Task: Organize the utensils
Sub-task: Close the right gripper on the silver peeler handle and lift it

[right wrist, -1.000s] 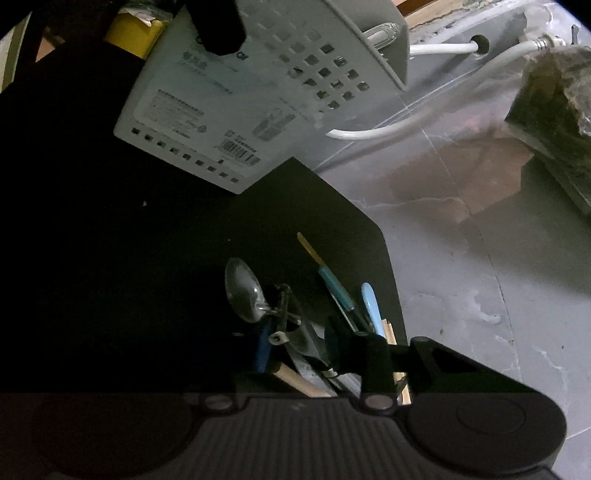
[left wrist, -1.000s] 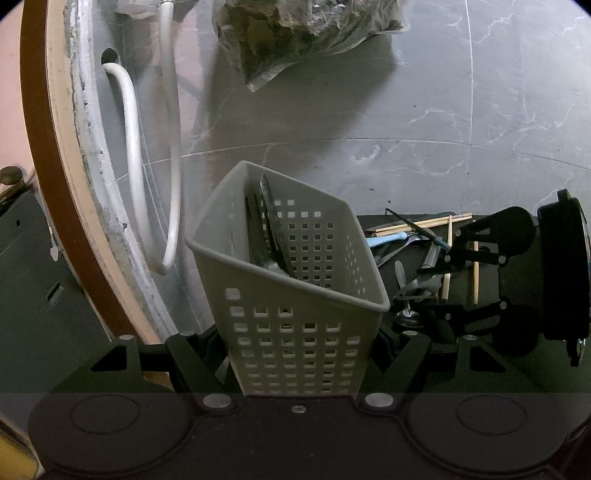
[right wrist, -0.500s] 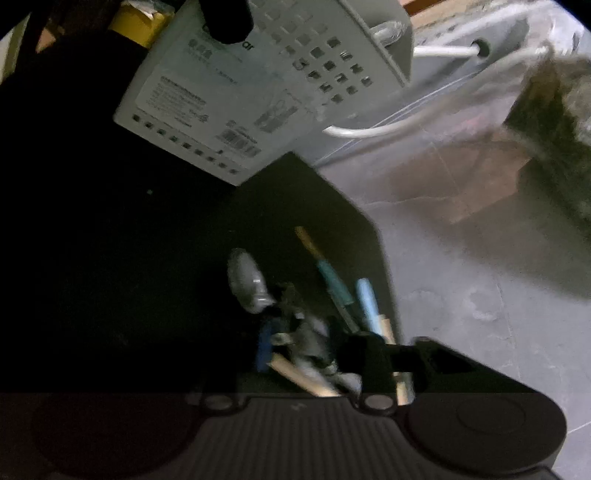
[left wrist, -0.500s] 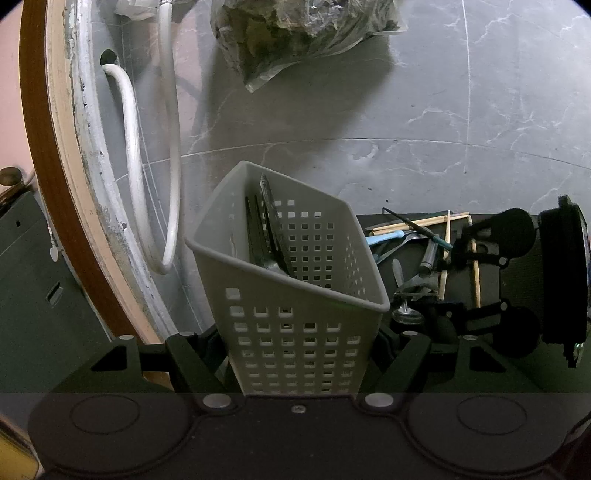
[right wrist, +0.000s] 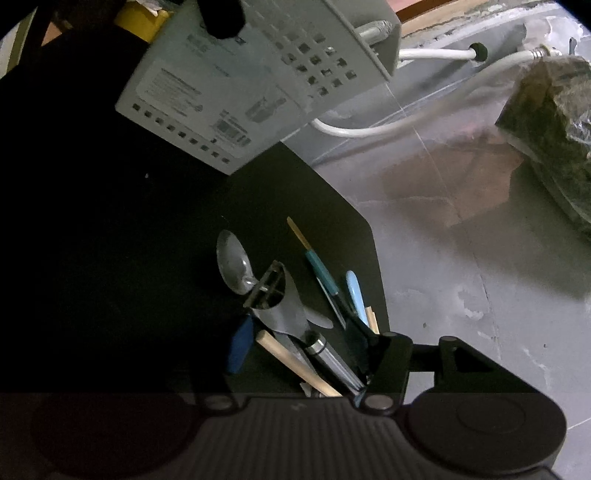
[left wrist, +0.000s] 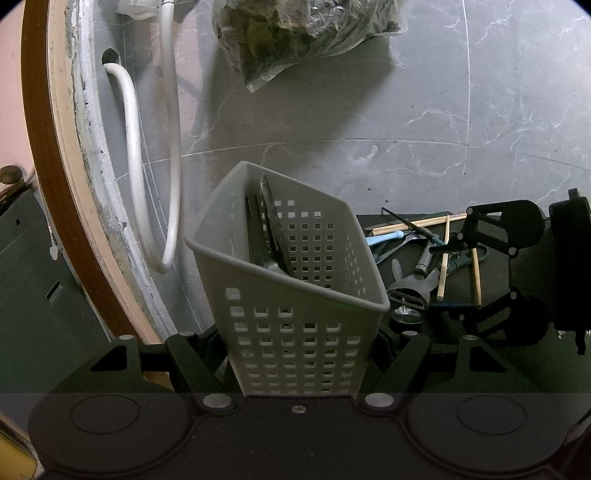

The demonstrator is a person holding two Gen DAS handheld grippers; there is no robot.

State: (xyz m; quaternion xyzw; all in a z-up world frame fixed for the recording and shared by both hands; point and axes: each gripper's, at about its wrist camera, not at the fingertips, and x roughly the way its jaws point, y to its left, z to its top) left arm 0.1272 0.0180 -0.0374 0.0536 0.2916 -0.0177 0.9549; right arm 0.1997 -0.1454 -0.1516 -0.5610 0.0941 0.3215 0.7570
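Observation:
My left gripper (left wrist: 299,354) is shut on a grey perforated utensil basket (left wrist: 295,295) and holds it tilted above the dark table; dark utensils (left wrist: 266,236) stand inside. The basket's underside shows in the right wrist view (right wrist: 236,96). My right gripper (right wrist: 295,339) is open, low over a pile of utensils on the black table: a metal spoon (right wrist: 232,260), a peeler (right wrist: 280,299), a wooden chopstick (right wrist: 295,363), a teal-handled tool (right wrist: 321,269) and a light blue handle (right wrist: 355,291). It also shows in the left wrist view (left wrist: 491,273).
The black table's corner (right wrist: 362,229) ends over a grey marble floor (left wrist: 406,110). White hoses (left wrist: 133,155) run along a curved wooden edge at the left. A plastic bag of dark stuff (left wrist: 295,33) lies on the floor beyond.
My right gripper has sunk closer onto the utensil pile. My left gripper still holds the basket in the same place.

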